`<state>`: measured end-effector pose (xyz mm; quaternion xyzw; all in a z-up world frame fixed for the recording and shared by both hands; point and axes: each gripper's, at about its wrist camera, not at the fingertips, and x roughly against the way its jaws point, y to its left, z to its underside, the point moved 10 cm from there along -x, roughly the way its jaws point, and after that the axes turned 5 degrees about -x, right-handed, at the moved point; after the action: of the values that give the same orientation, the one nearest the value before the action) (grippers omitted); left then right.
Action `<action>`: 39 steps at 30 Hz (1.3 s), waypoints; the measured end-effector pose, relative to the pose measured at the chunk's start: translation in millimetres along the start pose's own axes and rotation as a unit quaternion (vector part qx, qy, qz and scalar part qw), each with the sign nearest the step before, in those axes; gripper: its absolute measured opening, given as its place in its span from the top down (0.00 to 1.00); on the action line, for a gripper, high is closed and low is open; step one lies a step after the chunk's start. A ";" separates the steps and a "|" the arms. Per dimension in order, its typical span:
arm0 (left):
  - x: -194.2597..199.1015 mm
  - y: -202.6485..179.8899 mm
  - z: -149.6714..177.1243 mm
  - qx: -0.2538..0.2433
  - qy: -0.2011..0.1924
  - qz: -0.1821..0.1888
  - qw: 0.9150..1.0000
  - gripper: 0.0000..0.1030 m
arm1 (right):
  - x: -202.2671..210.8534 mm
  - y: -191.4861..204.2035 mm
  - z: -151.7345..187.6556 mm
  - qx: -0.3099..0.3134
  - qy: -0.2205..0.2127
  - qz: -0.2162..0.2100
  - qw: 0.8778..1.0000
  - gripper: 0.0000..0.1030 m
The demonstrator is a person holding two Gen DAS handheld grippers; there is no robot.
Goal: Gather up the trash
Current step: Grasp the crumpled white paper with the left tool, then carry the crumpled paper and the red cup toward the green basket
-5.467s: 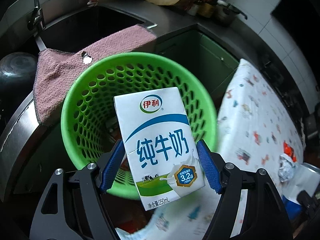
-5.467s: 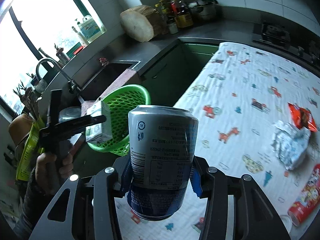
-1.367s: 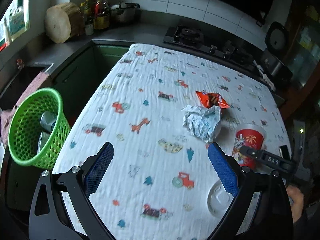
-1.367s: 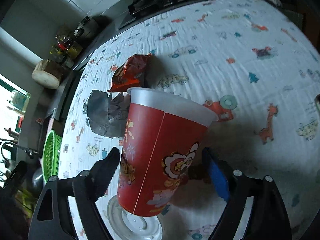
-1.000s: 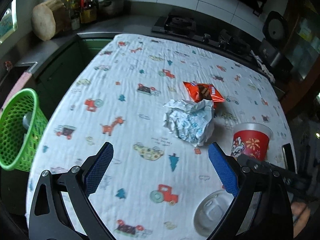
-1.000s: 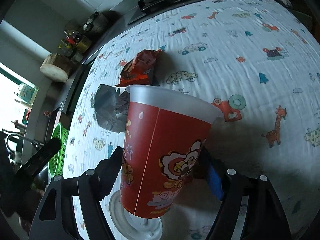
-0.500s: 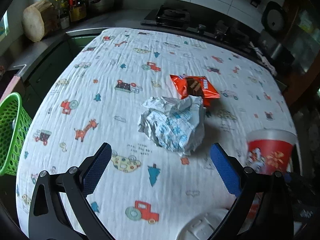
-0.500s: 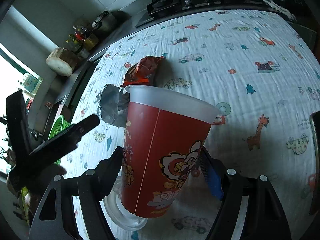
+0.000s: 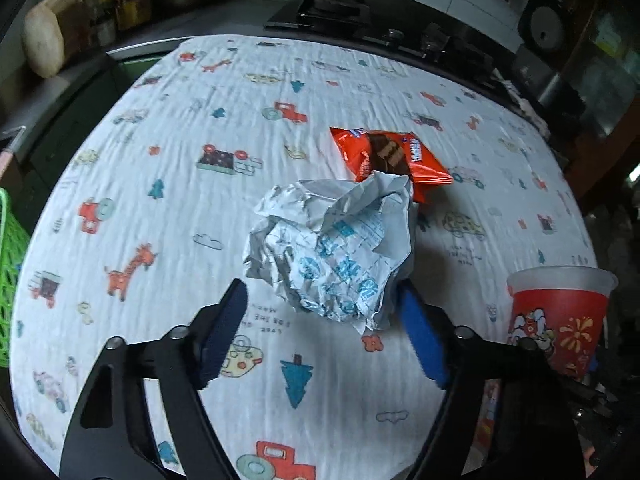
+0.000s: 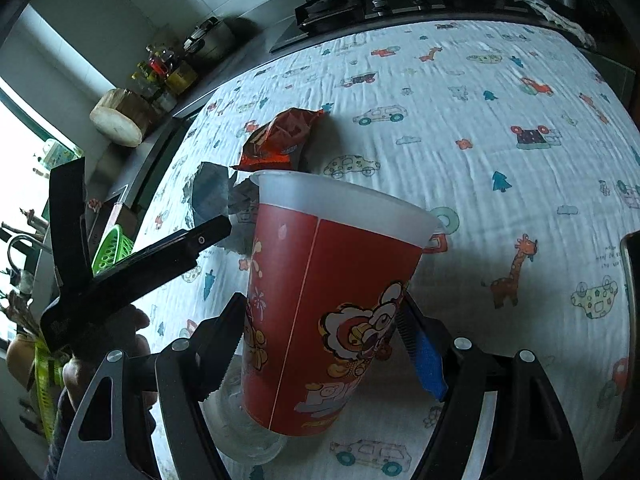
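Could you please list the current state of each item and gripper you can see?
Left gripper: open, jaws either side of the paper.
Right gripper: shut on the cup.
Cup: tilted, lidless.
Paper: crumpled, on the cloth.
Wrapper: crinkled, lying partly under the paper.
Basket: beyond the table edge.

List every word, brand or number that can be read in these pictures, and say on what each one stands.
Crumpled paper: blue print, too creased to read.
Orange snack bag: white lettering, too blurred to read.
Red cup: yellow letters near its base, not legible.
Tablecloth: small handwritten-style words, too small to read.
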<state>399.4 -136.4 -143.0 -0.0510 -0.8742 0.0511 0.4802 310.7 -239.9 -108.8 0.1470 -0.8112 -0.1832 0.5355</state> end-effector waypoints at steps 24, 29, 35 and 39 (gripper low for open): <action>42.2 28.5 2.7 -0.014 -0.034 0.021 0.999 0.71 | 10.6 37.4 -1.4 0.040 -0.019 -0.011 0.999 0.30; 77.0 54.0 5.2 -0.008 -0.054 0.010 0.998 0.71 | 11.6 64.5 0.8 0.056 -0.022 -0.022 0.998 0.30; 115.0 94.9 11.8 0.008 -0.074 -0.013 0.997 0.71 | 9.7 101.5 8.3 0.080 -0.022 -0.036 0.996 0.30; 141.7 134.6 21.5 0.026 -0.087 -0.041 0.995 0.71 | 4.9 129.7 15.1 0.096 -0.019 -0.047 0.994 0.30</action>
<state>311.0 15.5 -54.8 0.0022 -0.9125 0.0585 0.4049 289.4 -124.5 -51.3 0.2328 -0.8271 -0.1321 0.4943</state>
